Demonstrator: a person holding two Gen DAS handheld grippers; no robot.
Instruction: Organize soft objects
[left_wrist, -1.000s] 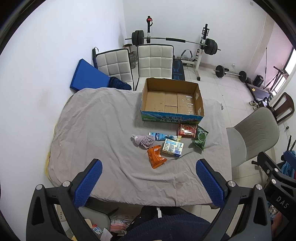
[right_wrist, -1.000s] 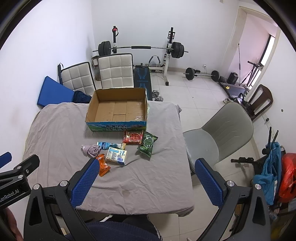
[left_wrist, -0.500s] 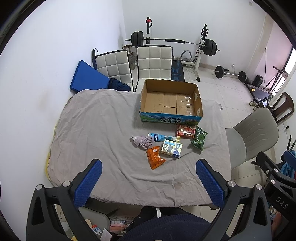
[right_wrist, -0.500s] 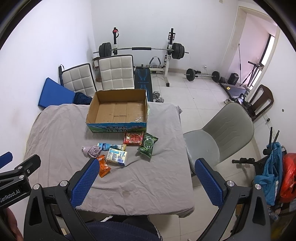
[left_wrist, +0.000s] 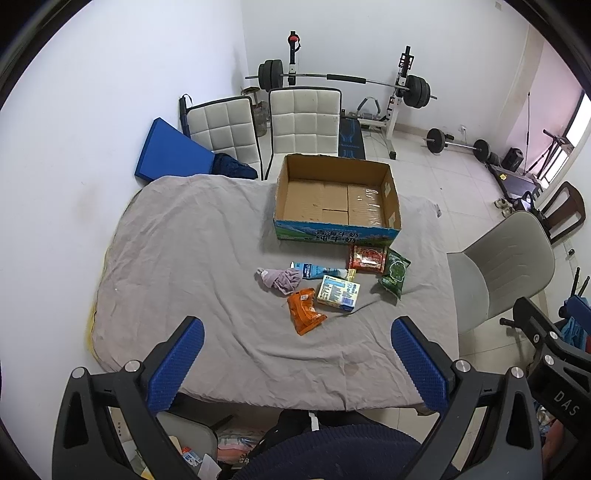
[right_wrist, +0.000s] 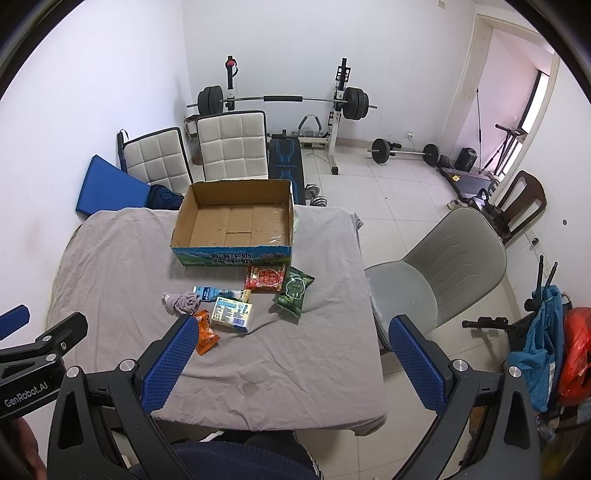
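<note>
Chinese characters in white, "青海牛奶" over "纯牛奶", on the blue and green front wall of the open cardboard box (left_wrist: 334, 234), legible again in the right wrist view (right_wrist: 231, 258). "DAS" in pale letters on the black body of the right claw (left_wrist: 565, 402) at the edge of the left wrist view. "GenRobot.AI" in white on the black body of the left claw (right_wrist: 26, 389) in the right wrist view. Print on the snack packets and the small carton too small to read.
</note>
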